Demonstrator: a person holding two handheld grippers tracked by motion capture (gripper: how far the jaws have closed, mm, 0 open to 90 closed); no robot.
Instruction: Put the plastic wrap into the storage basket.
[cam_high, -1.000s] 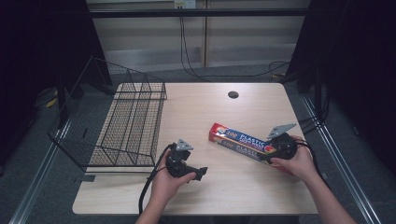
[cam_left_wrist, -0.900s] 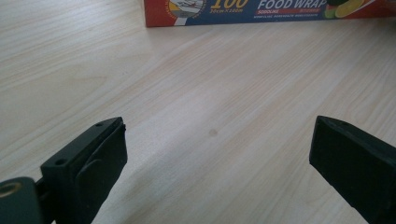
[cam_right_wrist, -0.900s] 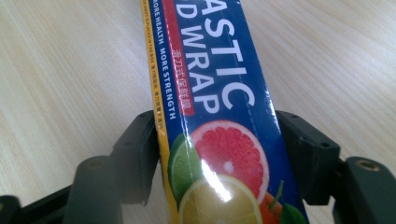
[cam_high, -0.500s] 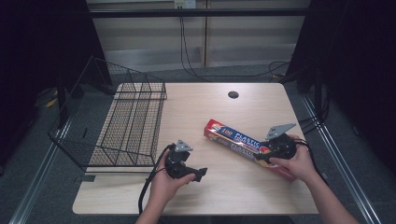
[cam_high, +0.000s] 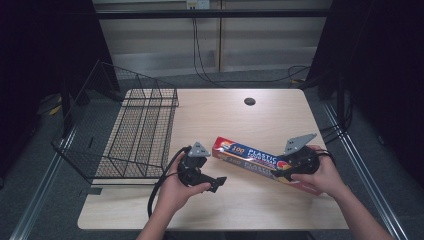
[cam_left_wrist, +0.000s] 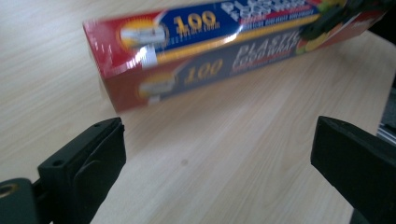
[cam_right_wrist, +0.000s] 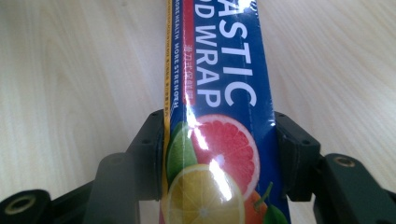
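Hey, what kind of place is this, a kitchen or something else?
Probably a lab or test workspace, not a kitchen: a bare wooden table with a cable hole, loose cables behind it, and dark curtains at the sides.

Wire basket and light wooden table seen from above

A black wire basket (cam_high: 140, 135) is placed on the left part of the wooden table (cam_high: 240, 125), with its outer side overhanging the table edge. A round dark cable hole (cam_high: 249, 101) is seen near the far edge of the table. Black cables (cam_high: 200, 55) are hung behind the table, and grey floor (cam_high: 45, 165) is visible around it.
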